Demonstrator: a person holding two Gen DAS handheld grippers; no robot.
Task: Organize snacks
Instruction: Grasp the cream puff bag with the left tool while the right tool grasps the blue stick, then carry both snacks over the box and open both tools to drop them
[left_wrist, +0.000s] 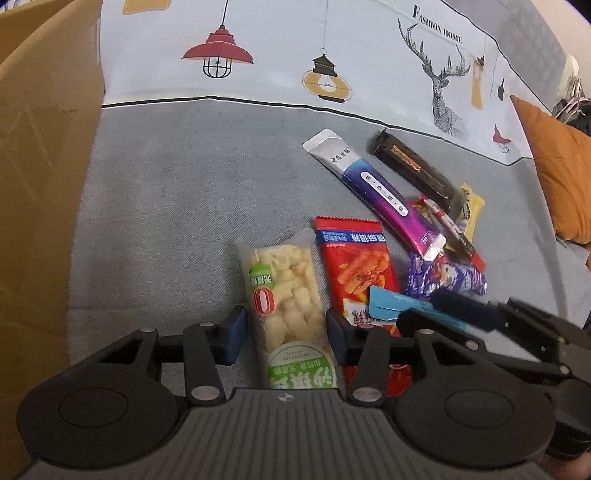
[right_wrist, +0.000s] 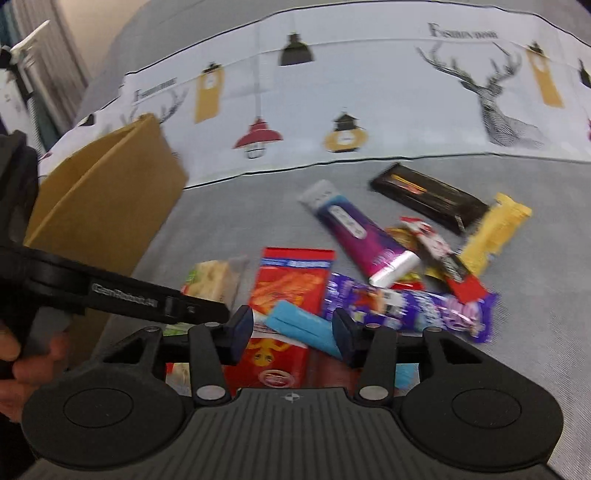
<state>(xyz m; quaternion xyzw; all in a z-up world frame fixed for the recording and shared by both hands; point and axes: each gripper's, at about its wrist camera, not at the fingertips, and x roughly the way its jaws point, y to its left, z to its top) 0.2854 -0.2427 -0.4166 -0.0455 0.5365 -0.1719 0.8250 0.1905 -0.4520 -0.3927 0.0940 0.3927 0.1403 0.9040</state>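
Snack packs lie in a heap on a grey sofa seat (left_wrist: 166, 206). A clear pack of white puffed snack (left_wrist: 284, 291) lies lengthwise between the pads of my left gripper (left_wrist: 286, 334), which touch its two long edges. A light blue pack (right_wrist: 306, 328) lies slantwise across my right gripper (right_wrist: 291, 332), whose pads touch both its ends. In the left wrist view the right gripper (left_wrist: 439, 312) comes in from the right with the blue pack (left_wrist: 388, 306) clamped. The puffed snack pack (right_wrist: 214, 280) is partly hidden by the left tool's black body (right_wrist: 122, 295).
A red pack (left_wrist: 354, 266), a purple pack (left_wrist: 447, 277), a blue-and-purple sachet (left_wrist: 384, 199), a black bar (left_wrist: 413, 166) and a yellow pack (left_wrist: 471, 210) lie close by. A cardboard box (left_wrist: 44, 184) stands at the left, an orange cushion (left_wrist: 557, 173) at the right. A hand (right_wrist: 22, 362) grips the left tool.
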